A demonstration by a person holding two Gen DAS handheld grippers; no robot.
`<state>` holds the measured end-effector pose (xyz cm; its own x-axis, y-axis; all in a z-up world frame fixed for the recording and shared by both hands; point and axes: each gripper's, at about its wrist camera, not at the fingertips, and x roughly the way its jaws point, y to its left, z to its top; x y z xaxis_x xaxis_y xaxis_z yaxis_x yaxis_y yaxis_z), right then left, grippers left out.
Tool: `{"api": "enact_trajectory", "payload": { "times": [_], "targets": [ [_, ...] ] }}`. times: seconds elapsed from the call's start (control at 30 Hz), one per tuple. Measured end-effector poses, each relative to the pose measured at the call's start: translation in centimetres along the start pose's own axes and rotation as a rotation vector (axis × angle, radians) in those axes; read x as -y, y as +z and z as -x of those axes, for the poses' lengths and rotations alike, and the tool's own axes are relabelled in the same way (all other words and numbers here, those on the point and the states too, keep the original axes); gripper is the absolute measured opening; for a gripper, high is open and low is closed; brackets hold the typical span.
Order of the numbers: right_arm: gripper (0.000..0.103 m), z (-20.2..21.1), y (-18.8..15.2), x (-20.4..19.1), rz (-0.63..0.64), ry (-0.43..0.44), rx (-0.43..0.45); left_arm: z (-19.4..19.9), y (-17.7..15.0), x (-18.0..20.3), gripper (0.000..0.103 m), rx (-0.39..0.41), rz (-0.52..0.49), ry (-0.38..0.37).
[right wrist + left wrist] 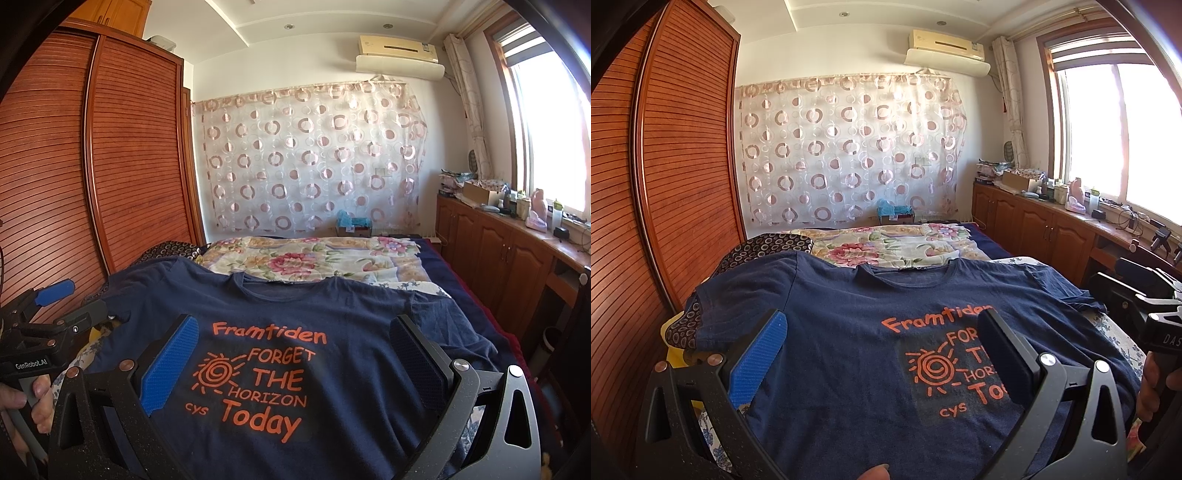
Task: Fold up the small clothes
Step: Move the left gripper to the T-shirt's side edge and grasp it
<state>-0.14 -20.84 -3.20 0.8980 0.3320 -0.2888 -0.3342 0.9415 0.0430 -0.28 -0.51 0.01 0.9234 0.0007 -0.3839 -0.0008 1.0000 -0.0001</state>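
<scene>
A navy T-shirt (849, 295) with orange print lies spread flat, front up, on the bed, its collar at the far side. The right wrist view shows the same T-shirt (351, 306) with the whole print readable. My left gripper (882, 326) hovers open over the shirt's lower left part, with nothing between its blue-padded fingers (764, 354). My right gripper (295, 328) is open too, above the lower middle of the shirt, and holds nothing. Each gripper shows at the edge of the other's view: the right gripper (1152, 314) and the left gripper (55, 299).
A slatted wooden wardrobe (676, 166) stands close on the left. A floral quilt (886, 243) lies beyond the shirt's collar. A dark ring-patterned cloth (764, 247) sits under the left sleeve. Wooden cabinets (498, 251) with clutter run under the window on the right.
</scene>
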Motion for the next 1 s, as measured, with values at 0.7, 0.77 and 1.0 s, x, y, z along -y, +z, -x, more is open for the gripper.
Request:
{"api": "enact_trajectory", "payload": {
  "times": [0.7,0.77,1.0],
  "targets": [
    [0.102,-6.9,0.4,0.2,0.034,0.209,-0.182,-3.9,-1.4,-10.3,0.103,-0.137,0.062,0.089],
    [0.101,-7.5,0.6,0.3,0.038,0.223,-0.203,-4.5,-1.4,-11.6,0.103,-0.153,0.061,0.104],
    [0.101,-9.0,1.7,0.0,0.110,0.254,-0.243,-6.3,-0.7,-16.6,0.103,-0.215,0.066,0.138]
  ]
}}
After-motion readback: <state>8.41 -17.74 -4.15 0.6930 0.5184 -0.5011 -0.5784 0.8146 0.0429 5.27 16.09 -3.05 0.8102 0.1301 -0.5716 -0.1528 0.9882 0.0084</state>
